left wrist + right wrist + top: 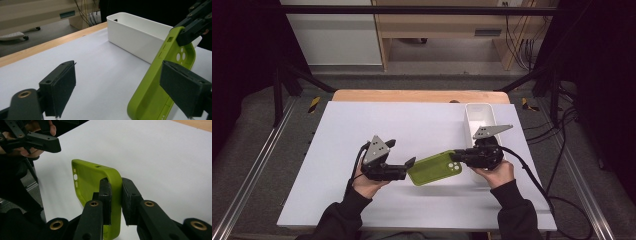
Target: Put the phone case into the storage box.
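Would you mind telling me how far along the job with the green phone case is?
Done: the left tongs stand open, off the green phone case. In hand: the right tongs are shut on its camera end, holding it above the table. Left, probably: placing it in the white bin beside the right hand, if that is the goal.

no readable text, labels or numbers anywhere.
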{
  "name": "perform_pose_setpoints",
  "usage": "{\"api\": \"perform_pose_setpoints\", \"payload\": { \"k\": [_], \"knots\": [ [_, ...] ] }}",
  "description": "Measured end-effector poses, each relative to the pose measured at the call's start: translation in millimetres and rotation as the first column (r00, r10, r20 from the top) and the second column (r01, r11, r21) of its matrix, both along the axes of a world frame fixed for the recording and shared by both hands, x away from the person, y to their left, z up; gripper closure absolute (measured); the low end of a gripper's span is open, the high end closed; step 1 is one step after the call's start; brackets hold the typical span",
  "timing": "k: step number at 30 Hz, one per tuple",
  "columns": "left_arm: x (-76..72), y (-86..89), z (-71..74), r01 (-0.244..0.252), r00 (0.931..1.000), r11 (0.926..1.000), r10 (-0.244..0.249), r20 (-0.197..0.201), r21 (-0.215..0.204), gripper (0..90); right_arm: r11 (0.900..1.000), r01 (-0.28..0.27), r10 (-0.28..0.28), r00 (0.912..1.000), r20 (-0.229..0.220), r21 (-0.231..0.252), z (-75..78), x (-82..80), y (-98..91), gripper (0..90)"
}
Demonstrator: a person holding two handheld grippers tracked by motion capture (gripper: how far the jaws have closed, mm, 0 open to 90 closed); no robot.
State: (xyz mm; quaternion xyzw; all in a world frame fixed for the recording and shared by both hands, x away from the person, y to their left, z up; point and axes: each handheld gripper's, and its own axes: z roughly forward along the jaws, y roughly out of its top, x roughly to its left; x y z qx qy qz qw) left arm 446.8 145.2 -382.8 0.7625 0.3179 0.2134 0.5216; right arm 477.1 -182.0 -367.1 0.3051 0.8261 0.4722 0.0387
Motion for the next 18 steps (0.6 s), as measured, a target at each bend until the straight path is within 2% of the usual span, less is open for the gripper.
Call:
{"api": "perform_pose_setpoints", "payload": {
  "k": [3,8,18],
  "knots": [
    [1.4,4.6,-0.5,-0.012,0.9999,0.9999,0.012,-0.003,-0.011,9.2,1.0000,0.007,-0.007,0.9999,0.010,-0.002,2.6,-1.1,-2.6,79.7],
    [1.9,13.1,-1.9,-0.014,0.9999,0.9985,0.015,0.001,-0.053,6.1,0.9998,0.016,-0.016,0.9992,0.036,-0.007,8.0,-3.5,-7.7,79.7],
    [3.2,35.1,-6.5,-0.042,0.9991,0.9953,0.042,0.008,-0.087,4.1,0.9994,0.029,-0.028,0.9967,0.077,-0.020,18.5,-7.2,-14.1,79.7]
  ]
}}
